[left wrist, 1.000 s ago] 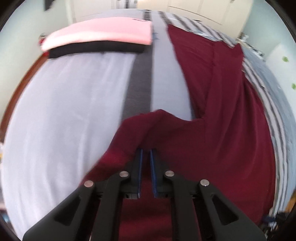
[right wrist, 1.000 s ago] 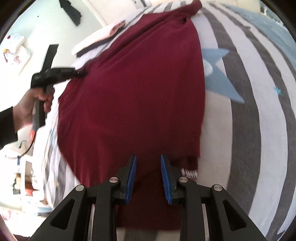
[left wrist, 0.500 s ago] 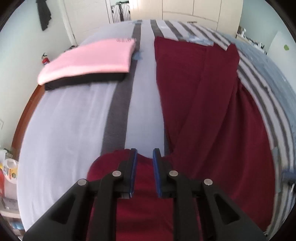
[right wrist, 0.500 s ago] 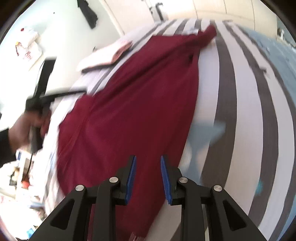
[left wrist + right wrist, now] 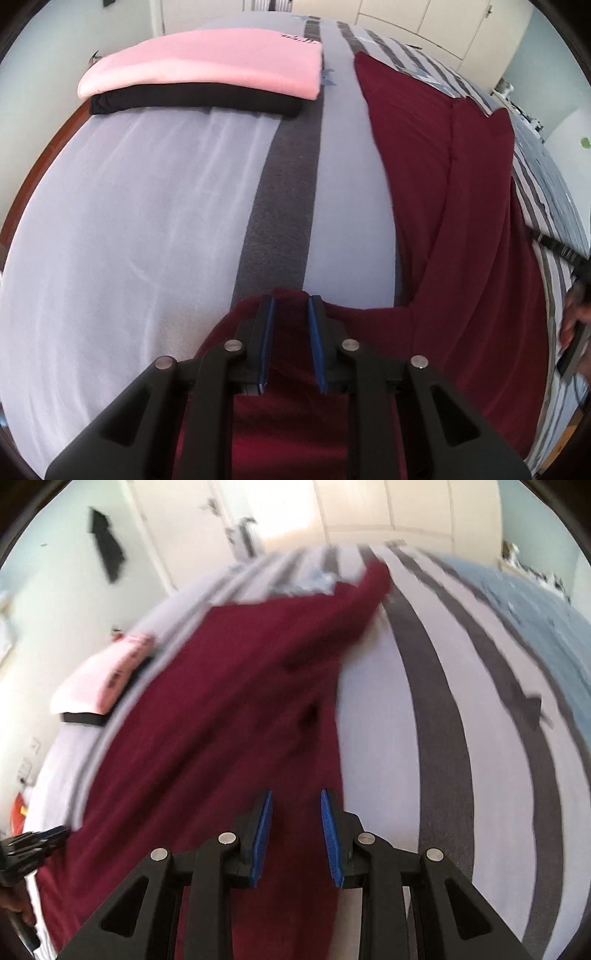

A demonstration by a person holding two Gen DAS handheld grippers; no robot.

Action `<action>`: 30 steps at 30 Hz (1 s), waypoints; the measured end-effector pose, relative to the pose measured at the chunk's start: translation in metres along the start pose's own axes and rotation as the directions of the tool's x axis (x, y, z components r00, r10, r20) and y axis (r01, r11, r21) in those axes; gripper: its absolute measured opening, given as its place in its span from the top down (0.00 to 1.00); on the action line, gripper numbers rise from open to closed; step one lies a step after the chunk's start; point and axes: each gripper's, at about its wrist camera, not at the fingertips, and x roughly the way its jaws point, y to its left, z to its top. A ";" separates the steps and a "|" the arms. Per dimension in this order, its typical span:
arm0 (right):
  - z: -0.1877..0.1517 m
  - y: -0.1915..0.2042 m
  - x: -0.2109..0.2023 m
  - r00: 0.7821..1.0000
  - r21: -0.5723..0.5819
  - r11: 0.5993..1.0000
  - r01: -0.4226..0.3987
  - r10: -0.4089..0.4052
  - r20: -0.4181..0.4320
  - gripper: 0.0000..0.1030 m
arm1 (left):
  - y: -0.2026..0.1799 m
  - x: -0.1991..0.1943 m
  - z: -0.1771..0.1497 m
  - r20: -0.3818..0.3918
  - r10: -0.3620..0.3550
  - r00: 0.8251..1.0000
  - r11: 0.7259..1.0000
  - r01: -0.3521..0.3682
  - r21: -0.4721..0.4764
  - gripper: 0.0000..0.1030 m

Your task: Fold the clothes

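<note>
A wide bed with a pale sheet crossed by dark grey stripes fills both views. Spread along it lies the long dark red garment of soft knit cloth, flat for most of its length, with one part drawn sideways toward the left gripper's end and its far end bunched near the head of the bed in the right wrist view. Well apart from it, near the bed's far corner, sits a folded pink top stacked squarely on a folded black garment.

The left gripper, black with blue pads, hangs over the near edge of the red cloth; its jaws are opening, a gap shows between the pads, and the cloth lies beneath them rather than pinched. The right gripper hovers above the red garment's edge beside a white stripe, its jaws parted with nothing between them; that view is blurred, so whether the tips brush the cloth is uncertain. A hand shows at the far right edge of the left wrist view.
</note>
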 end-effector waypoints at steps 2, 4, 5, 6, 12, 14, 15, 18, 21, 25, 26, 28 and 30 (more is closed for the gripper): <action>-0.006 -0.003 0.003 1.000 -0.010 1.000 -0.003 0.003 0.002 0.76 | -0.008 -0.011 0.011 0.054 0.039 0.998 0.999 -0.040 0.033 0.83; -0.006 -0.003 0.003 1.000 -0.022 1.000 -0.002 0.002 0.006 0.76 | -0.019 -0.020 0.028 0.115 0.017 0.993 0.998 -0.024 0.055 0.83; -0.006 -0.003 0.004 1.000 -0.020 1.000 -0.003 0.003 0.002 0.76 | -0.028 -0.021 0.038 0.134 -0.011 0.991 0.998 0.002 0.067 0.83; -0.004 -0.003 0.004 1.000 -0.017 1.000 -0.005 0.005 -0.001 0.76 | -0.041 -0.020 0.049 0.147 -0.042 0.988 0.996 0.030 0.081 0.83; 0.001 -0.007 0.004 0.999 0.022 0.999 -0.025 0.025 -0.021 0.76 | -0.117 0.032 0.140 0.141 -0.236 0.961 0.961 0.209 0.183 0.75; 0.003 -0.010 0.001 0.999 0.043 0.998 -0.039 0.040 -0.023 0.76 | -0.143 0.057 0.174 0.127 -0.263 0.956 0.948 0.232 0.219 0.72; 0.005 -0.010 -0.001 0.999 0.049 0.998 -0.045 0.046 -0.023 0.76 | -0.175 0.072 0.192 0.134 -0.270 0.953 0.940 0.231 0.251 0.72; 0.010 -0.012 -0.007 0.998 0.041 0.998 -0.057 0.057 0.001 0.76 | -0.235 0.098 0.235 0.148 -0.285 0.947 0.918 0.224 0.328 0.72; 0.015 -0.019 -0.010 0.997 0.060 0.996 -0.074 0.073 0.019 0.76 | -0.258 0.097 0.246 0.135 -0.282 0.950 0.904 0.216 0.370 0.72; 0.013 -0.032 0.000 0.996 0.090 0.992 -0.091 0.091 -0.001 0.76 | -0.301 0.130 0.268 0.103 -0.270 0.957 0.882 0.202 0.426 0.72; 0.011 -0.035 0.002 0.995 0.099 0.990 -0.098 0.099 -0.005 0.76 | -0.304 0.132 0.262 0.097 -0.261 0.960 0.878 0.194 0.438 0.72; 0.009 -0.037 0.003 0.994 0.098 0.989 -0.113 0.113 0.004 0.76 | -0.308 0.133 0.249 0.087 -0.245 0.966 0.870 0.180 0.460 0.72; 0.008 -0.037 0.003 0.993 0.086 0.990 -0.116 0.115 0.011 0.76 | -0.310 0.133 0.246 0.091 -0.230 0.969 0.867 0.161 0.471 0.72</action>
